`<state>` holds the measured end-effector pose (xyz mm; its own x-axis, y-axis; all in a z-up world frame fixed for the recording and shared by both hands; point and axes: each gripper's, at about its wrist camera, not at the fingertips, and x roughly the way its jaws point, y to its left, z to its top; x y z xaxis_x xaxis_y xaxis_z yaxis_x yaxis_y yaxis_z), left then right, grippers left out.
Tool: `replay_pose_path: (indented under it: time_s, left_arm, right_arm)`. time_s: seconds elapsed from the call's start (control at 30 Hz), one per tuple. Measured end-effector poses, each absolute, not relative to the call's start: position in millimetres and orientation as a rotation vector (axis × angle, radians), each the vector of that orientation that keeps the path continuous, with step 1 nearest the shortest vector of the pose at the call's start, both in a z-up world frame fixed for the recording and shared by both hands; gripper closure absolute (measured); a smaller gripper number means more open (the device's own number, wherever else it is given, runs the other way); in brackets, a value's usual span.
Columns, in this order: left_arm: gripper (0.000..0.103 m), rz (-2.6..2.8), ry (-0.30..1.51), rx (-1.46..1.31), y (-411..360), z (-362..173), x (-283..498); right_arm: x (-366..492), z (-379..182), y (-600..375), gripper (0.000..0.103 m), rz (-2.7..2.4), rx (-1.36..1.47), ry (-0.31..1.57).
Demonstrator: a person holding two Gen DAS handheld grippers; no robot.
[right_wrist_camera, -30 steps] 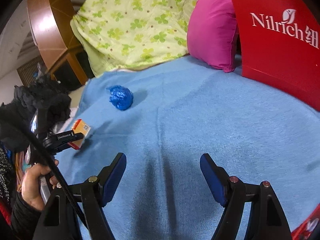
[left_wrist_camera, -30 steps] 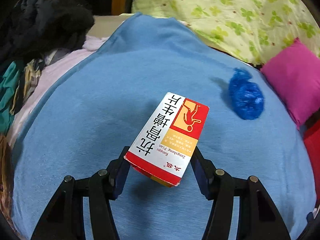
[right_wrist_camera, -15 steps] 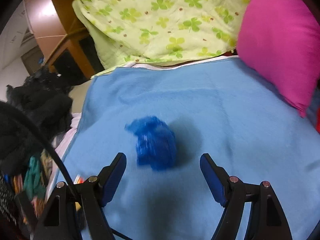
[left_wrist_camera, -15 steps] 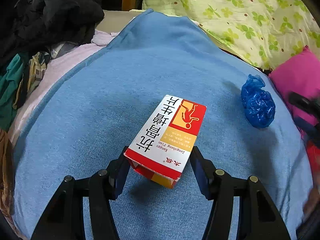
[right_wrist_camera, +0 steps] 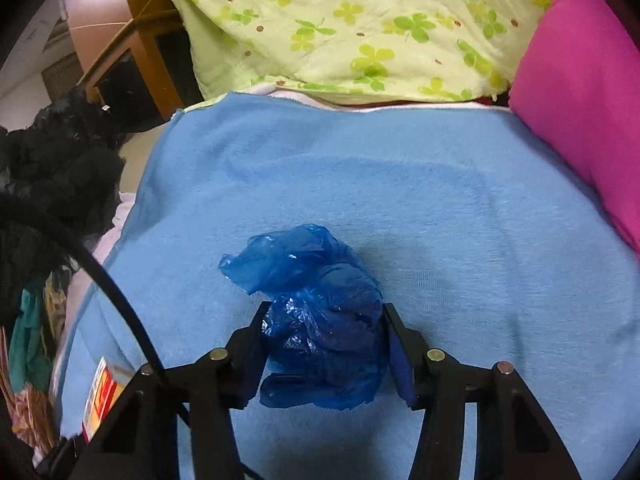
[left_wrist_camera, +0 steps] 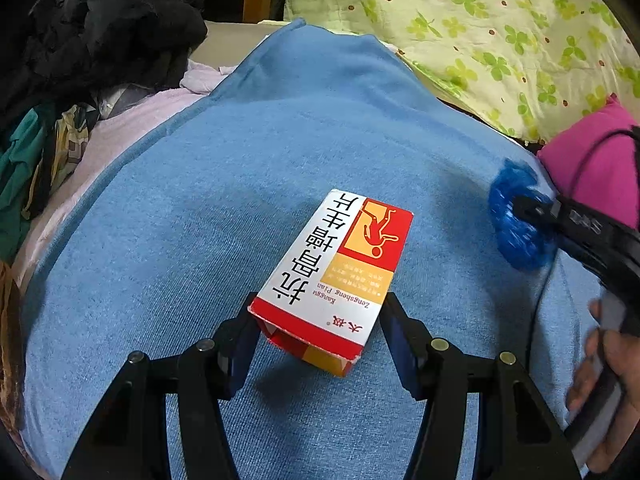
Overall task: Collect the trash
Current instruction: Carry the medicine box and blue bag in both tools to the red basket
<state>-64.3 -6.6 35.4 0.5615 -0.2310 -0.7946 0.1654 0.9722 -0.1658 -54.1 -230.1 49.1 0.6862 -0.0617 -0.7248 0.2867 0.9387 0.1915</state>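
Note:
My left gripper (left_wrist_camera: 318,338) is shut on a red, white and orange medicine box (left_wrist_camera: 334,268), held a little above the blue blanket (left_wrist_camera: 240,200). The box's open end faces me. My right gripper (right_wrist_camera: 324,346) has its fingers closed against both sides of a crumpled blue plastic bag (right_wrist_camera: 316,320) that rests on the blanket (right_wrist_camera: 440,220). The bag (left_wrist_camera: 516,220) and the right gripper also show at the right edge of the left wrist view. The box (right_wrist_camera: 102,400) shows at the lower left of the right wrist view.
A green clover-print quilt (right_wrist_camera: 360,28) lies at the back. A magenta pillow (right_wrist_camera: 580,112) sits at the right. A pile of dark clothes (left_wrist_camera: 100,32) lies at the left beside the blanket's edge. A wooden frame (right_wrist_camera: 140,40) stands behind.
My right gripper moved across the blanket to the blue bag and closed its fingers on it. My left gripper kept hold of the box and shifted slightly.

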Motion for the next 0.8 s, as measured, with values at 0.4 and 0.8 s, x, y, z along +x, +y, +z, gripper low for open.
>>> replay_pose_path:
  time_s: [0.4, 0.8]
  left_arm:
    - [0.042, -0.241, 0.848, 0.007, -18, 47, -90]
    - [0.042, -0.308, 0.850, 0.118, -29, 67, -183]
  right_arm:
    - [-239, 89, -244, 0.047, -0.243, 0.393, 0.697]
    - [-389, 89, -232, 0.047, -0.232, 0.540, 0.590]
